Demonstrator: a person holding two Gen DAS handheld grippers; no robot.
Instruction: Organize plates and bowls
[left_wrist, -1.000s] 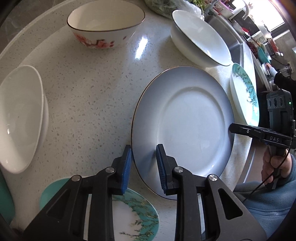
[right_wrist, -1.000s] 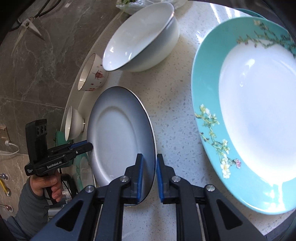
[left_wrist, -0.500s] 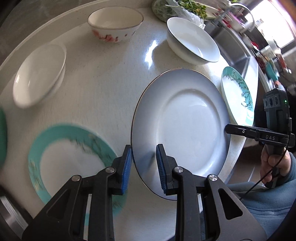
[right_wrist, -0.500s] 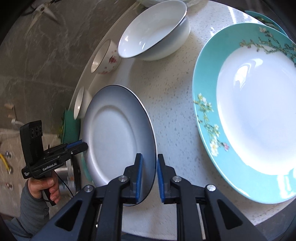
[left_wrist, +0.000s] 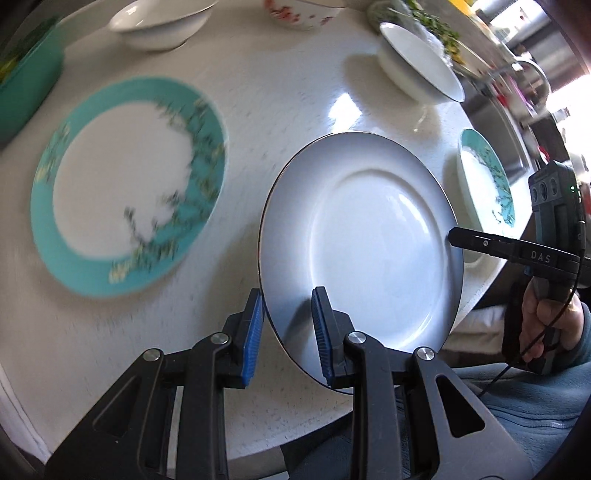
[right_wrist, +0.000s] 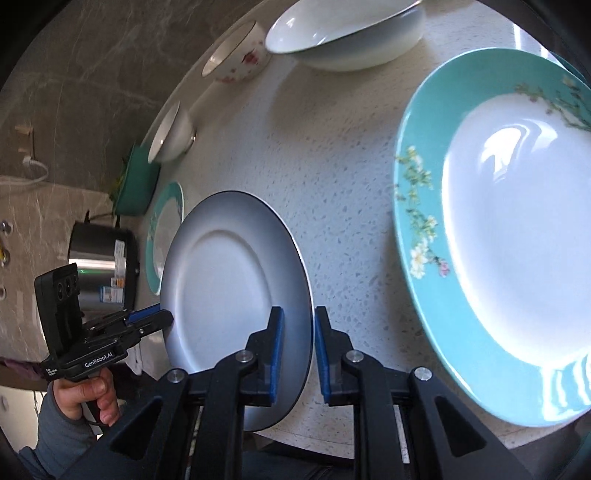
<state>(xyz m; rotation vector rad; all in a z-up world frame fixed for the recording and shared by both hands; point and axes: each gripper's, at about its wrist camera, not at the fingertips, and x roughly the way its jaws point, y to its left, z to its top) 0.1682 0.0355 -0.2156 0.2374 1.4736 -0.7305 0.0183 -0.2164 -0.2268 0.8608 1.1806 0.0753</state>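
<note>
A grey-blue plate (left_wrist: 369, 229) with a dark rim hangs over the front edge of the white speckled counter (left_wrist: 280, 103), held from two sides. My left gripper (left_wrist: 288, 332) is shut on its near rim. In the left wrist view my right gripper (left_wrist: 456, 236) bites the plate's right rim. In the right wrist view the same plate (right_wrist: 229, 288) has its rim between the blue pads of my right gripper (right_wrist: 298, 354), and my left gripper (right_wrist: 164, 317) clamps the far left rim. A teal floral plate (left_wrist: 129, 184) lies on the counter to the left.
A second teal floral plate (right_wrist: 498, 240) lies right of the held plate. Toward the back stand a large white bowl (right_wrist: 343, 33), a floral bowl (right_wrist: 236, 55) and a small white bowl (right_wrist: 173, 133). A green container (right_wrist: 136, 184) and a steel pot (right_wrist: 99, 258) sit at the left end.
My left gripper has swung sideways with the plate's rim in it, bringing the left teal plate into full view. The right gripper has rolled in place. Both still grip the plate.
</note>
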